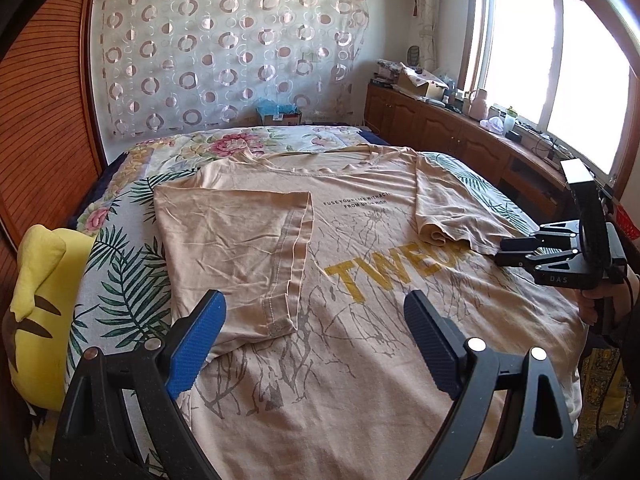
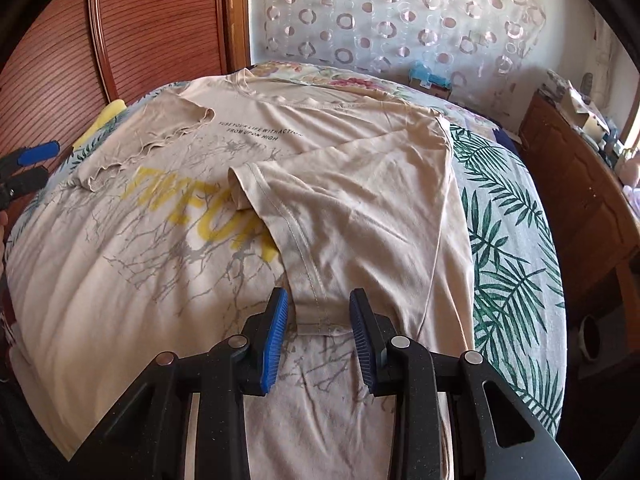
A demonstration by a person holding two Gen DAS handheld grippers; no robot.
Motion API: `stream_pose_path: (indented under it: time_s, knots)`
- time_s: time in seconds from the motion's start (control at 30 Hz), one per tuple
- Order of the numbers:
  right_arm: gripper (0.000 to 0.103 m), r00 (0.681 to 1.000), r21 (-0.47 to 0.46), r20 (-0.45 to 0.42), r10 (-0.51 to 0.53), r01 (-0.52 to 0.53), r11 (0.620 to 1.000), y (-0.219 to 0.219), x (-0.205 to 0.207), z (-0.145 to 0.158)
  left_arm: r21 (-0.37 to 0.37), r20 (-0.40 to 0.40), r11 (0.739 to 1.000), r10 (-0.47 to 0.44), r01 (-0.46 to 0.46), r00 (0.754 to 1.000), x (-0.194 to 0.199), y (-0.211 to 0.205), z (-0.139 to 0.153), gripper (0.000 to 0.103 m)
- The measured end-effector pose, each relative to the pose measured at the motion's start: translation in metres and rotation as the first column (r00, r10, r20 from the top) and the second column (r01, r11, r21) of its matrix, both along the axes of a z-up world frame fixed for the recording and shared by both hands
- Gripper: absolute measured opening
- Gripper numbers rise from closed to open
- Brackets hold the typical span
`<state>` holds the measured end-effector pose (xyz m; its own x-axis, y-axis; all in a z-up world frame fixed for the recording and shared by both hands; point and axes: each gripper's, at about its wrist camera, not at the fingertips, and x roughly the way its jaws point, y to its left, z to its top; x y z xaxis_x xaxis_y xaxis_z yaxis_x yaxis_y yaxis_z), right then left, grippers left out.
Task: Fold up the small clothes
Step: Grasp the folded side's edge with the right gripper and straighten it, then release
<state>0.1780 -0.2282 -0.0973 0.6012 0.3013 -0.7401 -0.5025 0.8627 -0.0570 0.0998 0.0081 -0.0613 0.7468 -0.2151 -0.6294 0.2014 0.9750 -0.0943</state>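
From my left wrist, the beige t-shirt (image 1: 360, 280) lies flat on the bed (image 1: 120, 280), its left sleeve (image 1: 236, 248) folded inward; my left gripper (image 1: 314, 336) hovers released above it, holding nothing. From my right wrist, my right gripper (image 2: 318, 336) straddles the right sleeve (image 2: 360, 216) hem, jaws parted, not pinching. I judge the sleeve-folding step nearly done; next comes folding the body, needing grips at the bottom hem.
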Motion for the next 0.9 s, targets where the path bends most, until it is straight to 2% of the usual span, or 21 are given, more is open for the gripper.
stream_pose_path:
  time_s: [0.17,0.33,0.47,0.6,0.67,0.77,0.9]
  knots:
    - [0.018,1.0,-0.033,0.01,0.021,-0.021,0.999,0.003,-0.003,-0.003,0.0,-0.001,1.0,0.002,-0.002,1.0,0.0,0.0,-0.001,0.091]
    - [0.009,0.999,-0.025,-0.004,0.033,-0.033,0.999,-0.003,-0.006,-0.001,0.002,-0.001,1.0,0.017,-0.017,1.0,-0.001,0.002,-0.003,0.091]
    - [0.009,1.0,-0.016,0.005,0.024,-0.024,1.0,-0.008,-0.012,0.005,-0.003,0.002,0.999,0.033,-0.033,0.999,0.0,0.008,-0.003,0.091]
    - [0.009,1.0,0.008,0.018,0.024,-0.024,1.0,-0.012,-0.013,0.013,0.026,0.014,0.995,0.096,-0.097,0.995,0.009,0.014,-0.002,0.091]
    - [0.018,0.999,0.039,0.039,0.022,-0.023,0.999,-0.015,-0.013,0.022,0.04,0.027,0.992,0.119,-0.12,0.993,0.013,0.019,-0.001,0.091]
    - [0.021,0.998,0.075,0.067,0.013,-0.018,0.997,-0.02,-0.009,0.032,0.062,0.036,0.989,0.132,-0.134,0.991,0.02,0.024,0.001,0.091]
    - [0.024,0.996,0.072,0.086,-0.003,-0.003,0.997,-0.022,0.005,0.035,0.101,0.043,0.984,0.141,-0.145,0.989,0.034,0.032,0.004,0.091]
